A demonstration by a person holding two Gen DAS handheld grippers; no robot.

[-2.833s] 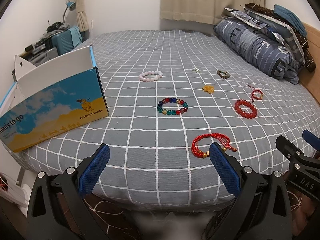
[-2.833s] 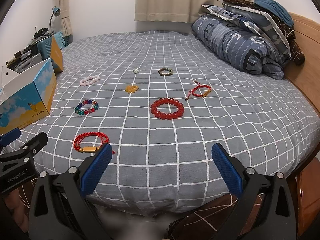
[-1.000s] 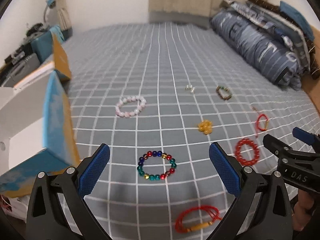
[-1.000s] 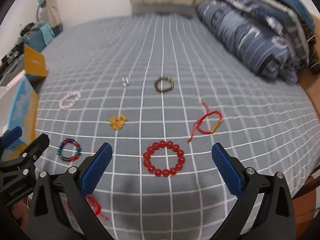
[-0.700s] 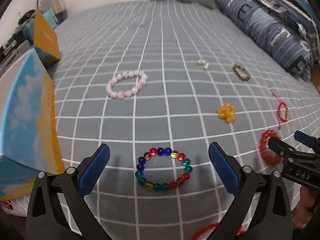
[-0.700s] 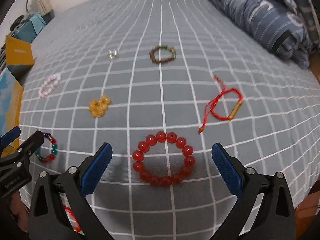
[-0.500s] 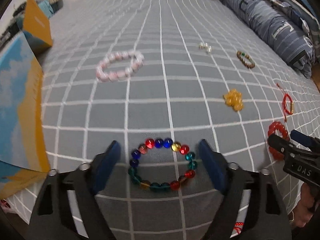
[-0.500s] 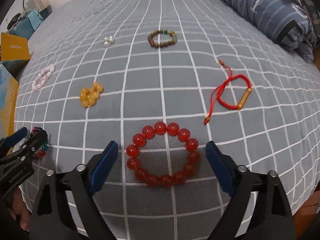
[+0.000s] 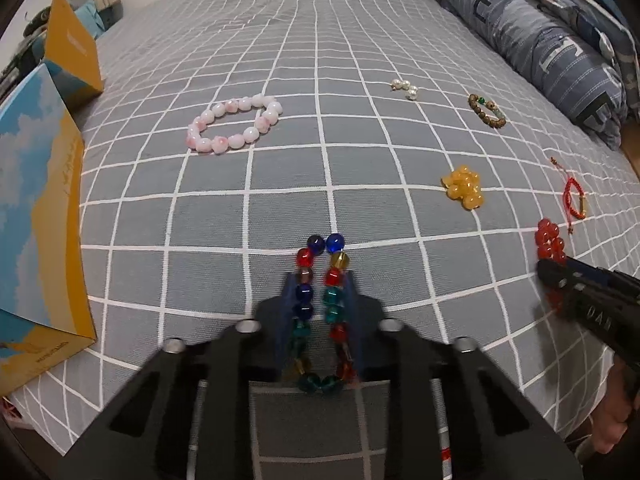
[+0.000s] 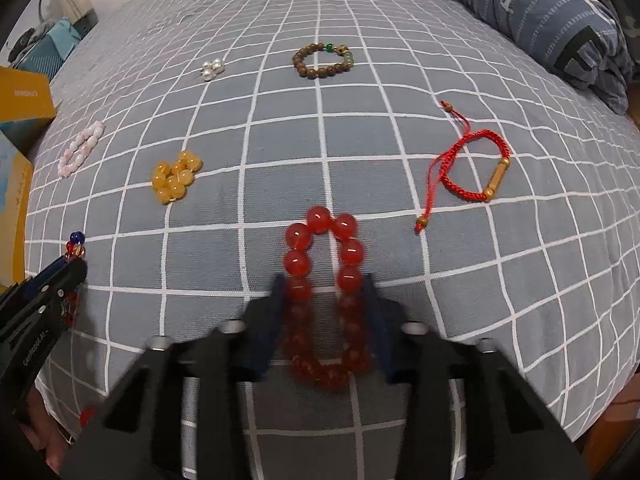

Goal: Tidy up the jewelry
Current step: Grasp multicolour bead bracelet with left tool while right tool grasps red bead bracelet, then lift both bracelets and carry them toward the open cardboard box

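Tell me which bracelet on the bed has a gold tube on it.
The red cord bracelet, lying right of the right gripper: woven cord with a gold tube and loose tails, while the other bracelets are plain bead rings.

Left gripper (image 9: 318, 284) low over the bed, jaws pinched in on the multicolour bead bracelet (image 9: 320, 308); right gripper (image 10: 324, 286) alongside, same pose, jaws squeezing the red bead bracelet (image 10: 324, 280) into a narrow loop.

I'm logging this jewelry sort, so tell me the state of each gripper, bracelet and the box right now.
left gripper: shut on multicolor bracelet, squeezed narrow
right gripper: shut on red bead bracelet
pink bracelet: lying loose, round
red cord bracelet: lying loose
box: opening not visible
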